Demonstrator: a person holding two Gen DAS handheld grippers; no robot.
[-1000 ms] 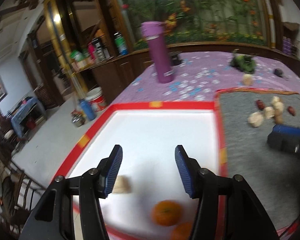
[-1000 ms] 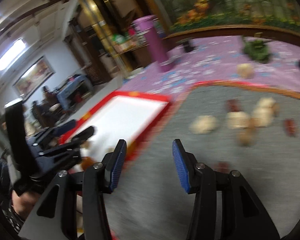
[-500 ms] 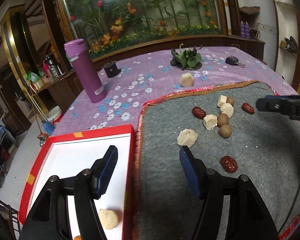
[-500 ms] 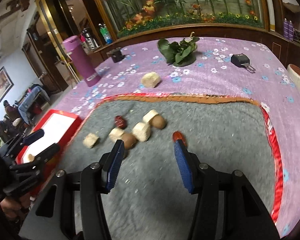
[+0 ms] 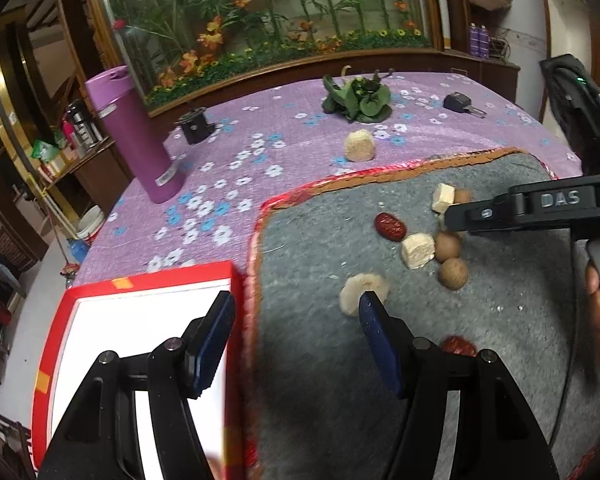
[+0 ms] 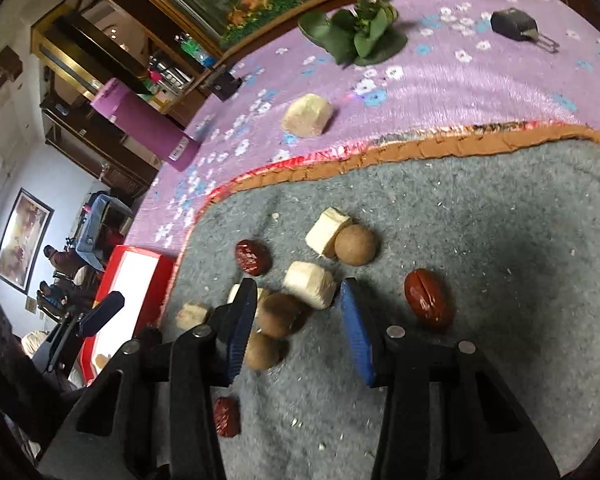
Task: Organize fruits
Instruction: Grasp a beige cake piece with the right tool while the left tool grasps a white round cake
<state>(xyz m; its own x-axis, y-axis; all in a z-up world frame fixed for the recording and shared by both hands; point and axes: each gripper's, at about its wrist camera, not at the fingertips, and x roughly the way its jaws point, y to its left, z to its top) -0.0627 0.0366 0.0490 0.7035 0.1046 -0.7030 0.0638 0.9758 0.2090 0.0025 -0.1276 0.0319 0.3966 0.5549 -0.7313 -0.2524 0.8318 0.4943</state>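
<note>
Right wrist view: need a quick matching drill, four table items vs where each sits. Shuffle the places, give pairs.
Items:
1. bottle
2. leaves
3. key fob
4. round brown fruit

Places:
A. on the grey mat, touching a pale cube
B. far right on the purple cloth
C. far middle of the cloth, beyond a pale chunk
D. left part of the cloth, near its edge

Pairs: 1-D, 2-C, 3-B, 4-A

Red dates [image 6: 253, 257]: three. Brown round fruits [image 6: 355, 245]: three.
</note>
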